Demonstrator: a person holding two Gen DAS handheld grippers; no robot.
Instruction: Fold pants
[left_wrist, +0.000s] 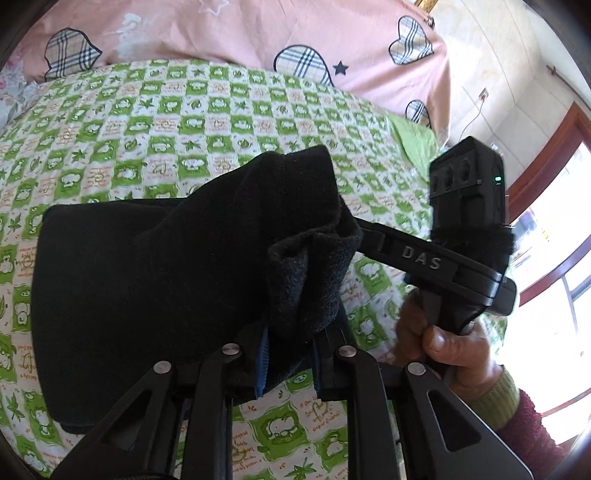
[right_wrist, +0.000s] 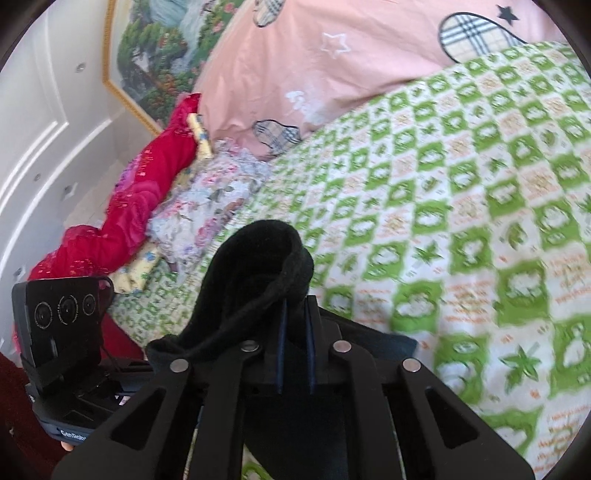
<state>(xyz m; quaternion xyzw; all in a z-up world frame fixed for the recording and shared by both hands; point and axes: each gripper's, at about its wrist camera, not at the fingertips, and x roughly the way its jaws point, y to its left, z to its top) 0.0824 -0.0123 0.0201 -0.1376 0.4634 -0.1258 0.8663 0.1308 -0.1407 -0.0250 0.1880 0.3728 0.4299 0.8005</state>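
**Black fleece, both ends pinched, over the bed**

Black, soft-napped fabric: the pants hang between two hand-held grippers above a green-and-white checked bedspread. Part of the cloth lies flat on the bedspread at the left of the left wrist view; the rest rises in a loose roll toward the fingers.

Left gripper: jaws narrow, blue pads closed on a thick bunch of the cloth. Right gripper: jaws nearly together, a rolled black edge clamped between the pads and curling up over the fingertips. In the left view the right gripper comes in from the right, its tip buried in the fabric, a hand on its grip.

Handling, as judged:
- Light and limp. No stiffness; it sags and rolls wherever unsupported.
- Fuzzy surface, so pads should bite well; slipping looks unlikely.
- Not fragile. Tugging is safe, though stretch may blur the fold line.
- Thick when doubled: bunched layers keep the jaws apart, and one layer can slide out unnoticed.

Where to hold: at the outer corners of an edge, one gripper per corner, through all layers, well apart so the span stays taut. The present holds sit close together on rolled cloth, which invites a crooked fold.

Pink quilt with plaid hearts lies behind; red bedding at far left of the right view.
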